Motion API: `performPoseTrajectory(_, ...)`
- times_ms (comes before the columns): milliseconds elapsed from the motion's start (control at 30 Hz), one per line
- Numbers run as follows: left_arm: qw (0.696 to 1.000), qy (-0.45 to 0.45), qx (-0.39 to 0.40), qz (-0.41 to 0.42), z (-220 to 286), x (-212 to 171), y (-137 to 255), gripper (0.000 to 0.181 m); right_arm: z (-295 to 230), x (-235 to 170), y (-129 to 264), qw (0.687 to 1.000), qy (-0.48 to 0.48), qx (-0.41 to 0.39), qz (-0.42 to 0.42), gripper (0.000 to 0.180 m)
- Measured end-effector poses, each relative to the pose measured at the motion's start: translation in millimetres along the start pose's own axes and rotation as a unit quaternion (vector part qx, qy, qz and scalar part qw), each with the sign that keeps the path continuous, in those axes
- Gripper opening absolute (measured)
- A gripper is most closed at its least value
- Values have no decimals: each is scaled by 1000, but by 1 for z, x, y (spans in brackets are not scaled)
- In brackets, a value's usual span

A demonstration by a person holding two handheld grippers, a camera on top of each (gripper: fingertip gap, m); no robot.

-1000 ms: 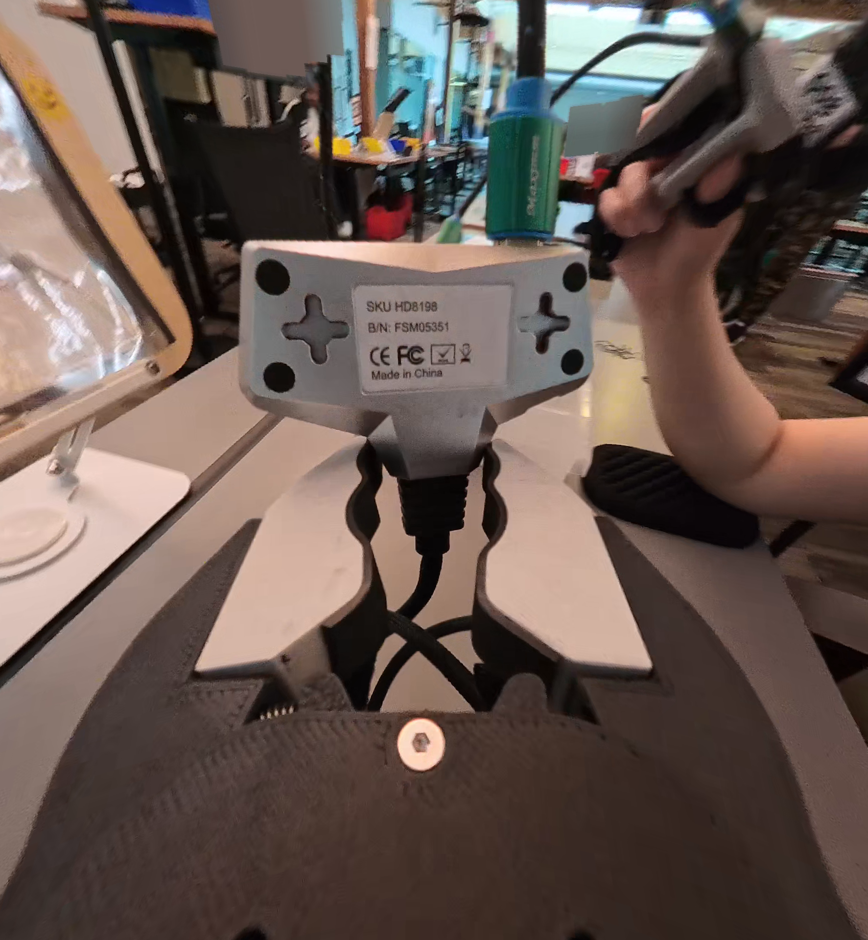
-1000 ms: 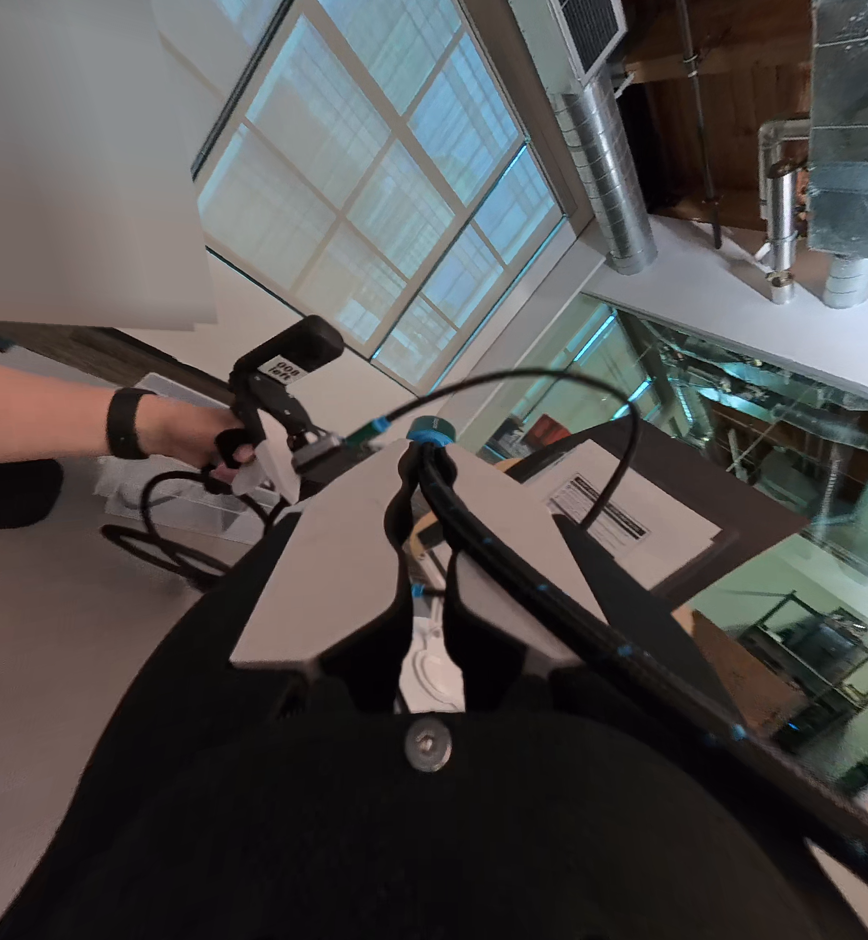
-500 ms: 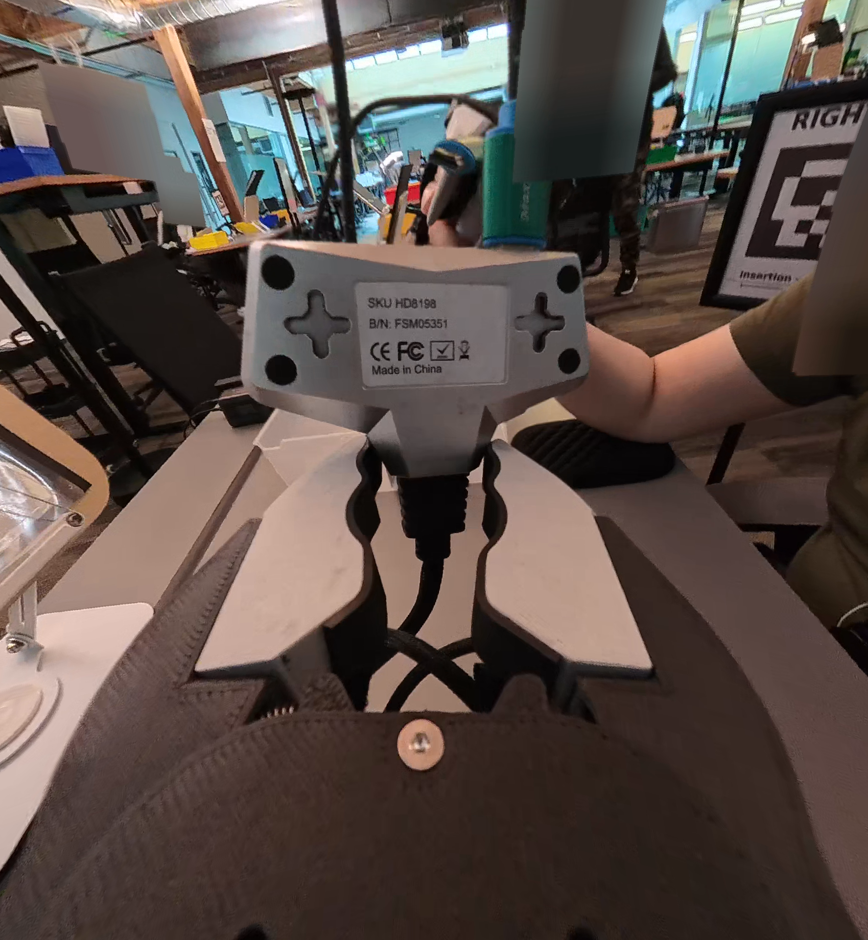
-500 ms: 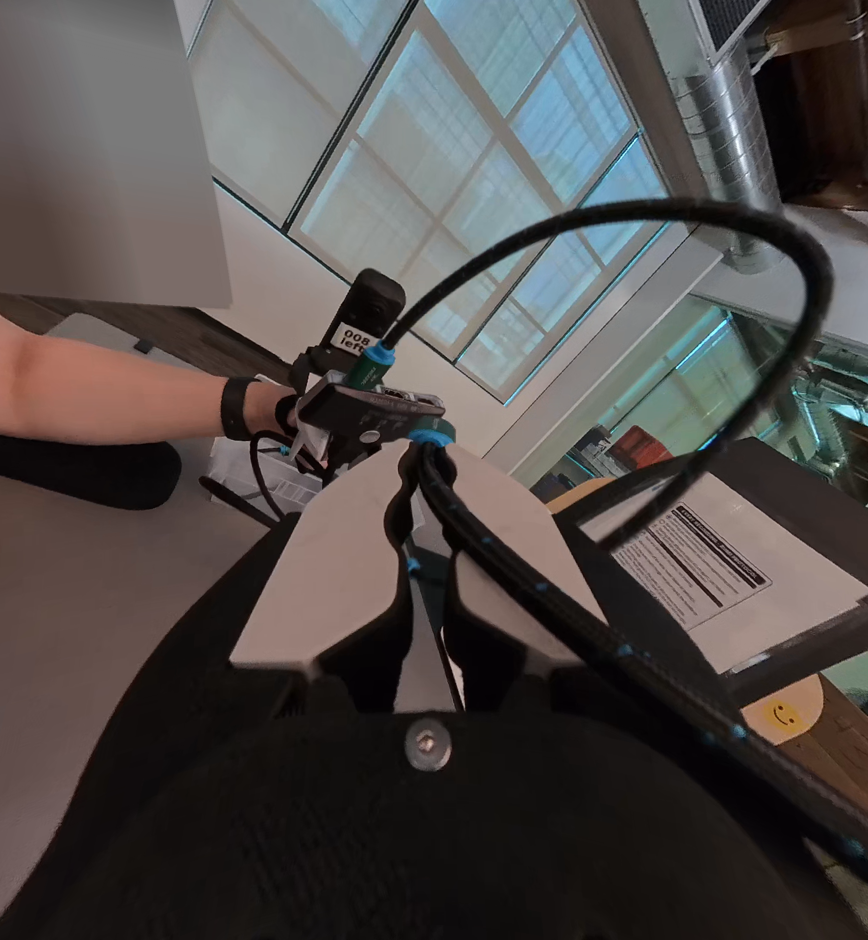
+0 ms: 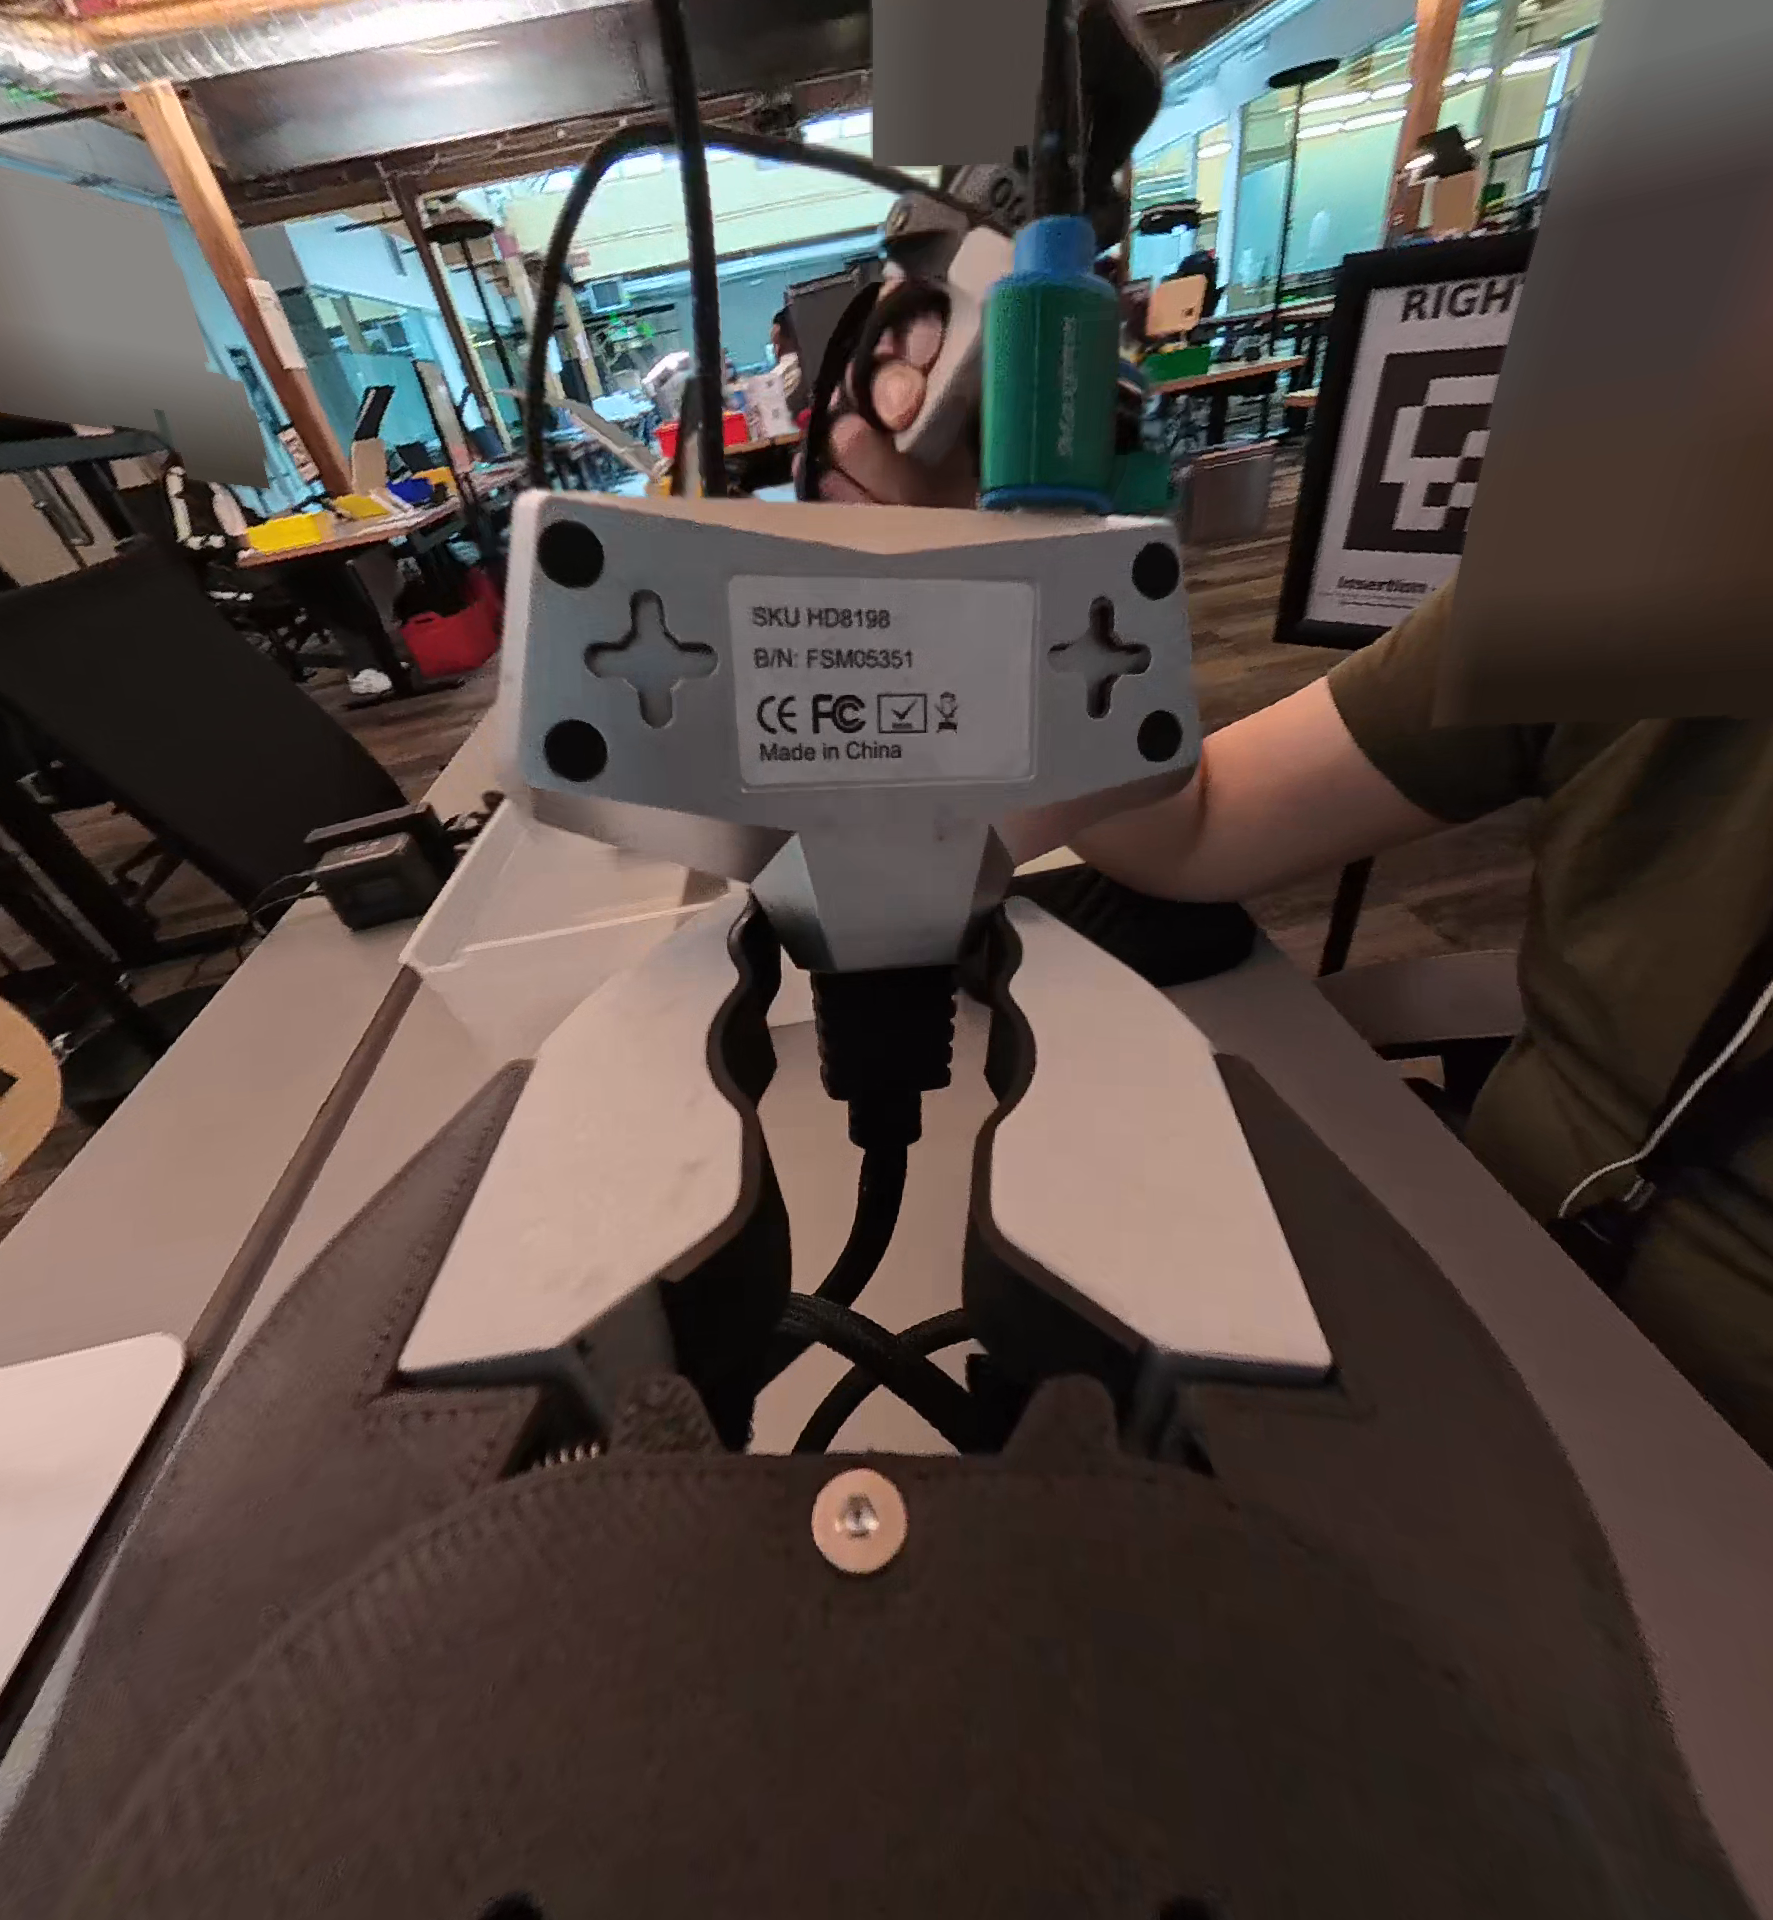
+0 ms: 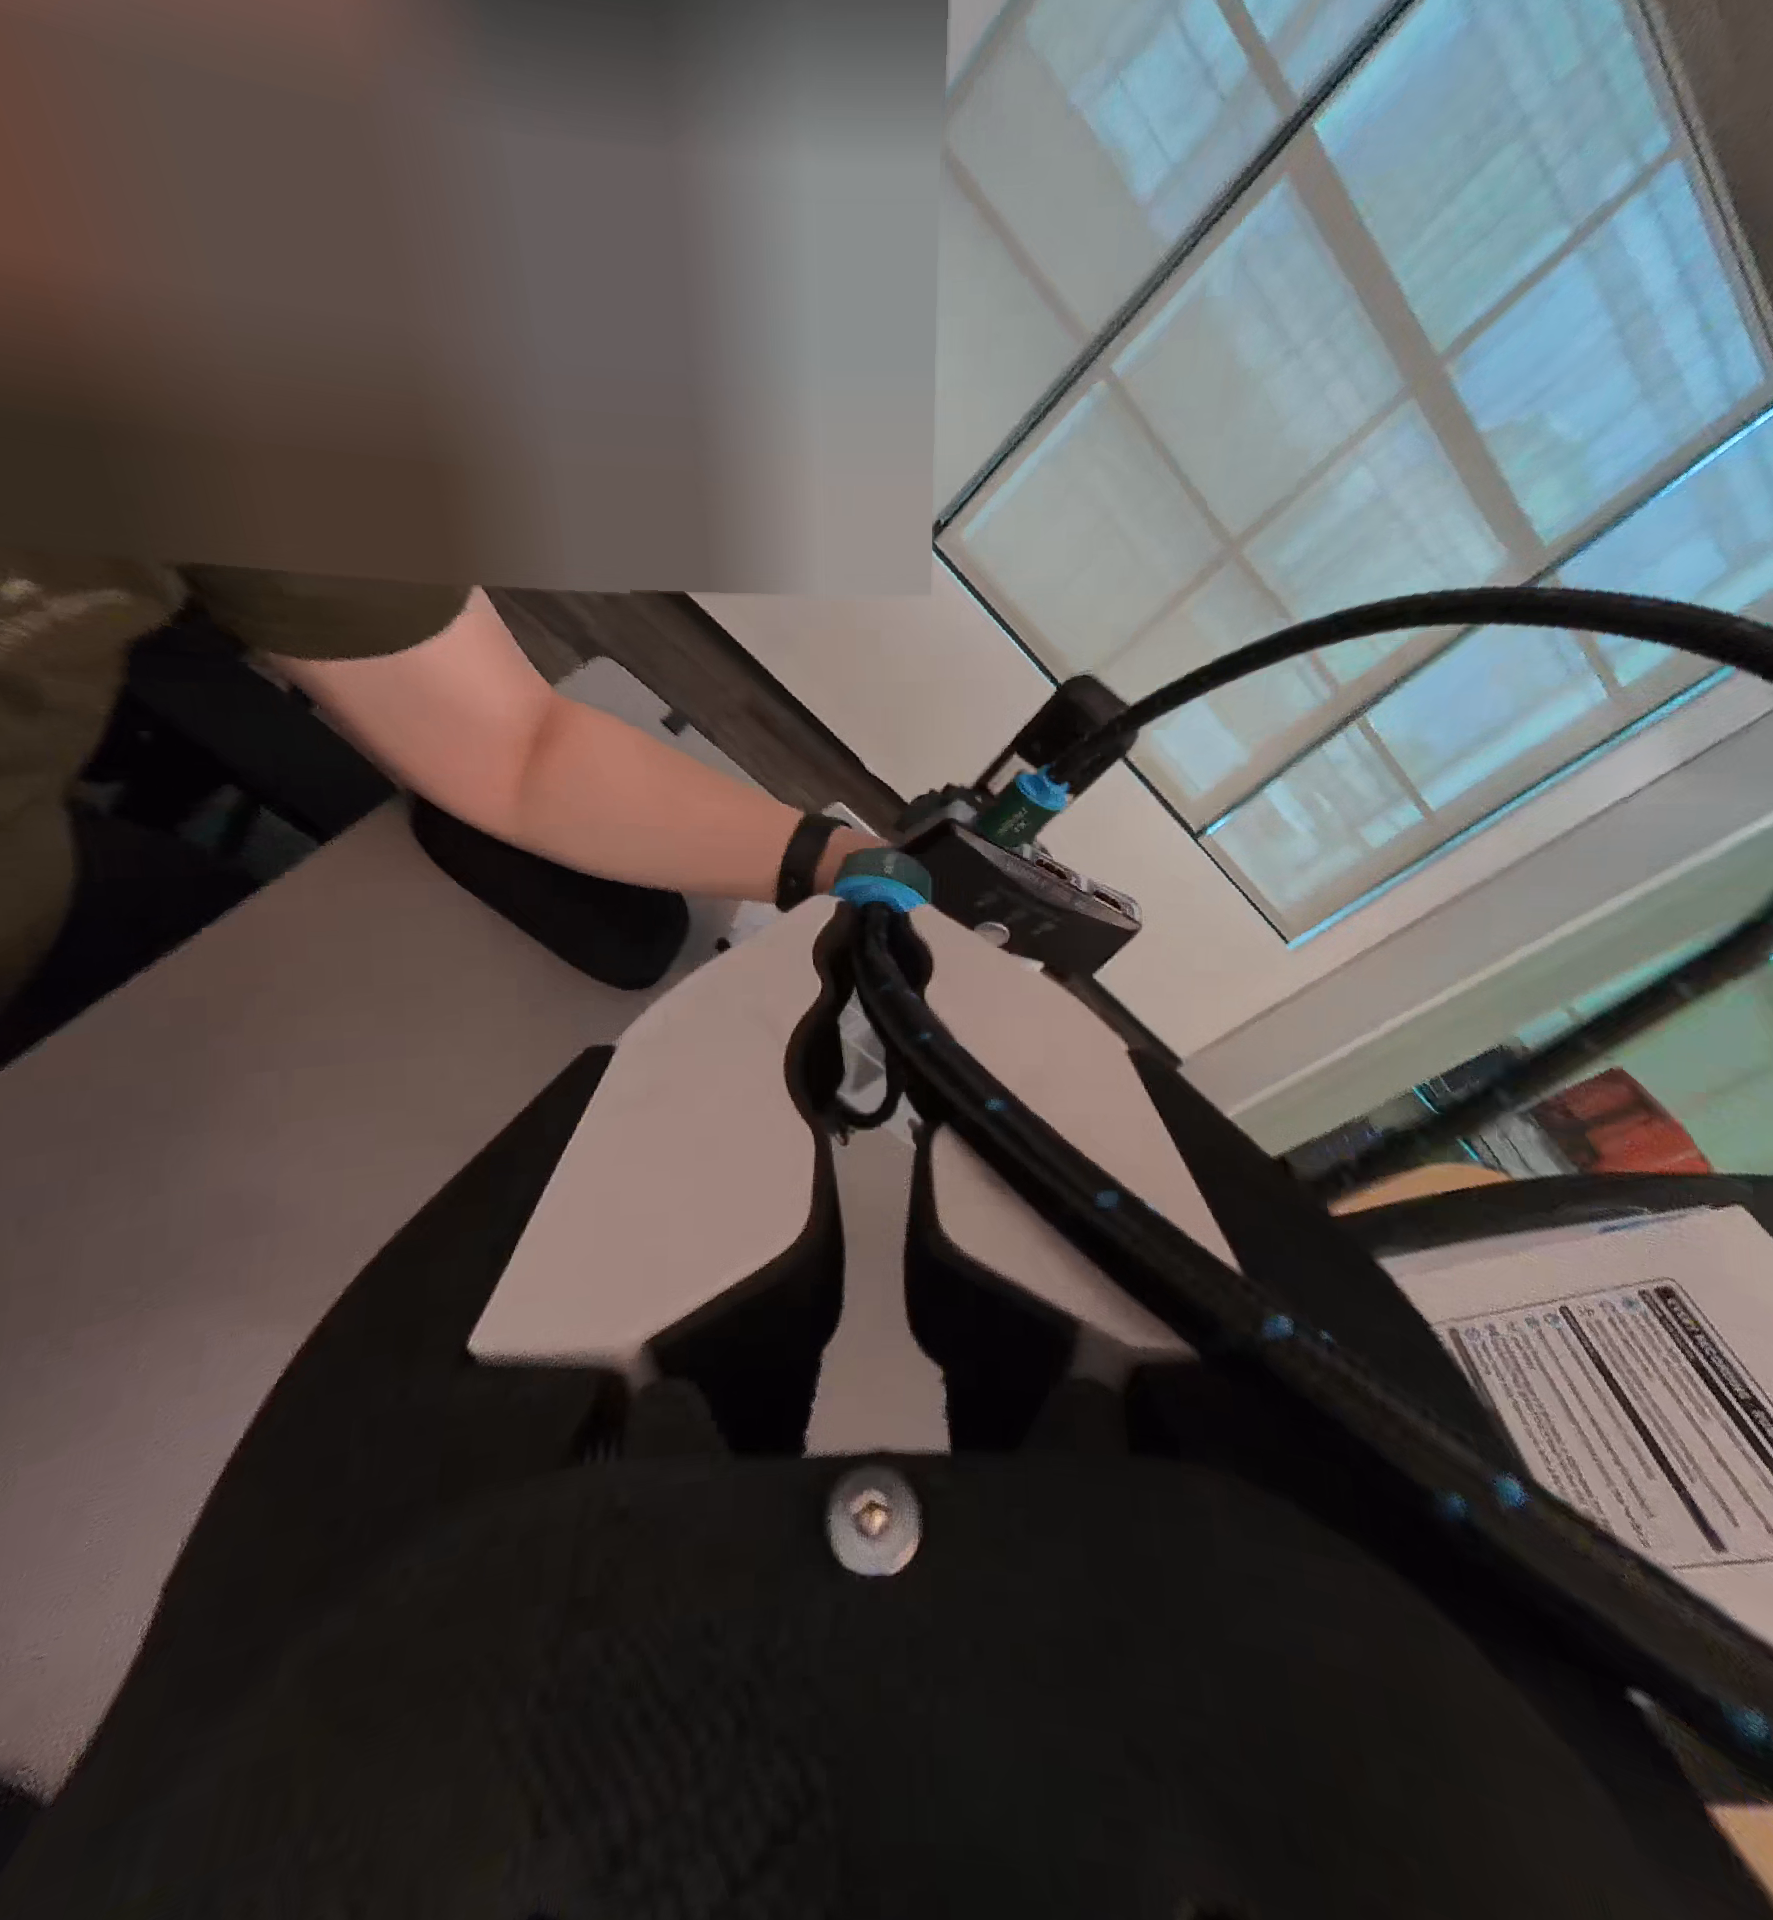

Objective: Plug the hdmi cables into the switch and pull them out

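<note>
My left gripper (image 5: 877,935) is shut on the narrow tail of the grey HDMI switch (image 5: 851,665) and holds it above the table, labelled underside towards the camera. One green HDMI plug with a blue collar (image 5: 1048,384) sits in a port on the switch's far right edge. In the right wrist view my right gripper (image 6: 877,920) is shut on a second green and blue HDMI plug (image 6: 877,876), its black cable (image 6: 1121,1195) trailing back over the finger. This plug is close to the switch (image 6: 1027,899), beside its free ports; contact cannot be told.
A clear plastic tray (image 5: 570,914) and a black wrist pad (image 5: 1152,925) lie on the grey table (image 5: 1381,1195) beyond the switch. A white stand base (image 5: 20,1455) is at the left edge. A framed printed sheet (image 6: 1640,1403) stands at the right. The person's arm (image 5: 1297,790) crosses behind.
The left gripper has turned right with the switch. The right gripper has brought the second plug down and much closer to the switch's ports.
</note>
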State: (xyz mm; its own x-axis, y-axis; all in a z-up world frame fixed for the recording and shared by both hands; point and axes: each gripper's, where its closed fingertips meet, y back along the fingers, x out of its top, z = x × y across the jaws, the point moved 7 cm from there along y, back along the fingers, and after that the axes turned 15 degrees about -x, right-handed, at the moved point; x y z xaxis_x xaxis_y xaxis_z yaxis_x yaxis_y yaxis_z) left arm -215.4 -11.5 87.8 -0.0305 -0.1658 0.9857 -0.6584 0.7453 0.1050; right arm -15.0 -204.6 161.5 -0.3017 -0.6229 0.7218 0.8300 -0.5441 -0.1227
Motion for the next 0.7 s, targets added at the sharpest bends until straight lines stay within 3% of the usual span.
performPoseTrajectory(333, 994, 0, -106, 39, 17, 5, -2, 38, 24, -16, 42, 997, -68, -22, 8, 7)
performPoseTrajectory(700, 985, 19, -173, -7, 23, -9, -28, 38, 45, -55, 23, 974, -227, -20, -18, 6)
